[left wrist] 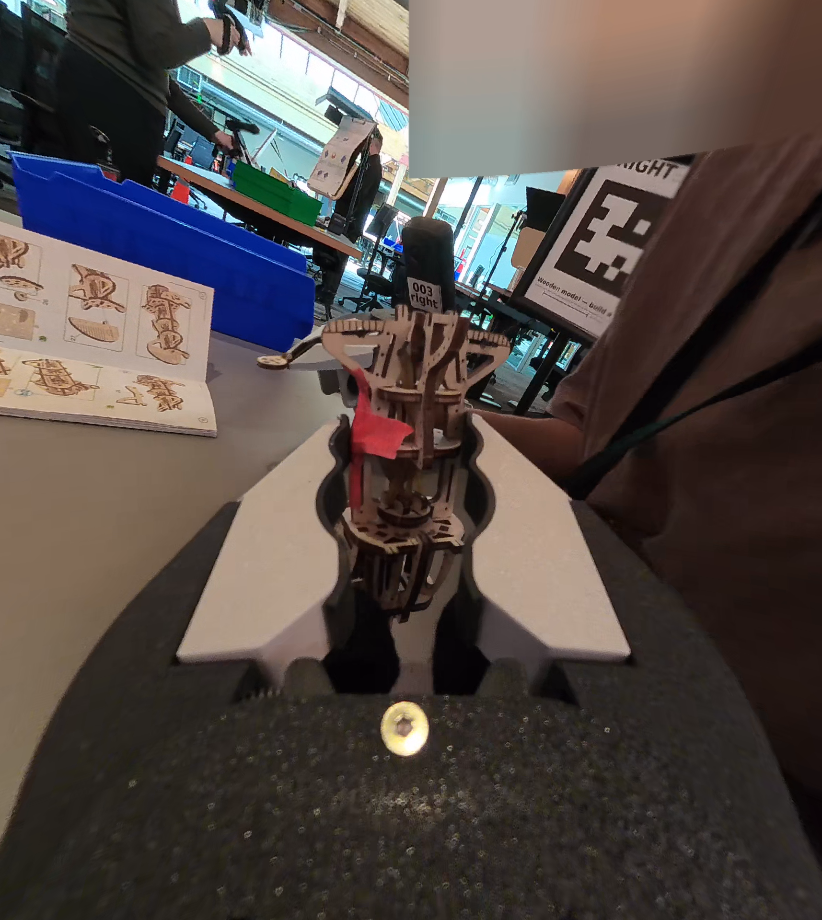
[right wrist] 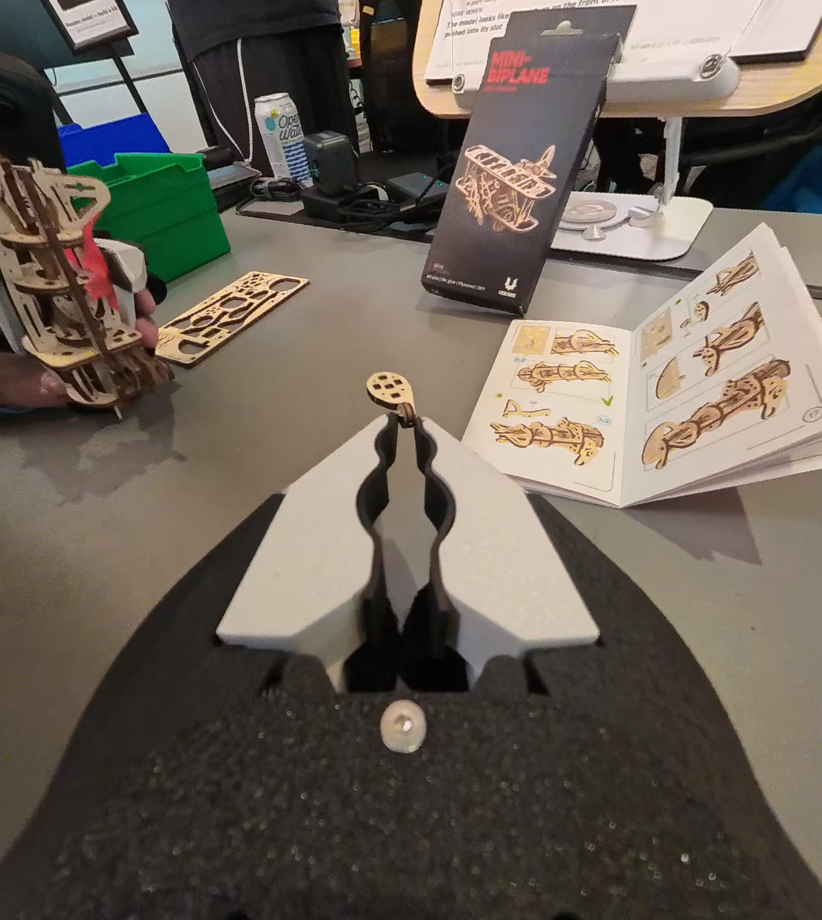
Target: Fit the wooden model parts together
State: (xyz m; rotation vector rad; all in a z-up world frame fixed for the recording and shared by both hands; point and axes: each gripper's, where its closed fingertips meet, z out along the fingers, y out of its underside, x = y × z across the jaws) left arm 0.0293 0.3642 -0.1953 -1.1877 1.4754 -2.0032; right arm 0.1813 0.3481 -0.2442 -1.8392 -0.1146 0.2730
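At nine o'clock in the right wrist view, left claw (right wrist: 57, 298) clamped around the wooden model body (right wrist: 50, 279), red tape (right wrist: 92, 266) attached, above the grey surface (right wrist: 274, 423). At centre, right claw (right wrist: 403, 423) pinching a small oval wooden part (right wrist: 391, 391); at three o'clock, open instruction booklet (right wrist: 648, 398).

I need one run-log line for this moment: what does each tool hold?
left tool: shut on half-built wooden model body | right tool: shut on small perforated oval wooden piece | parts: apart
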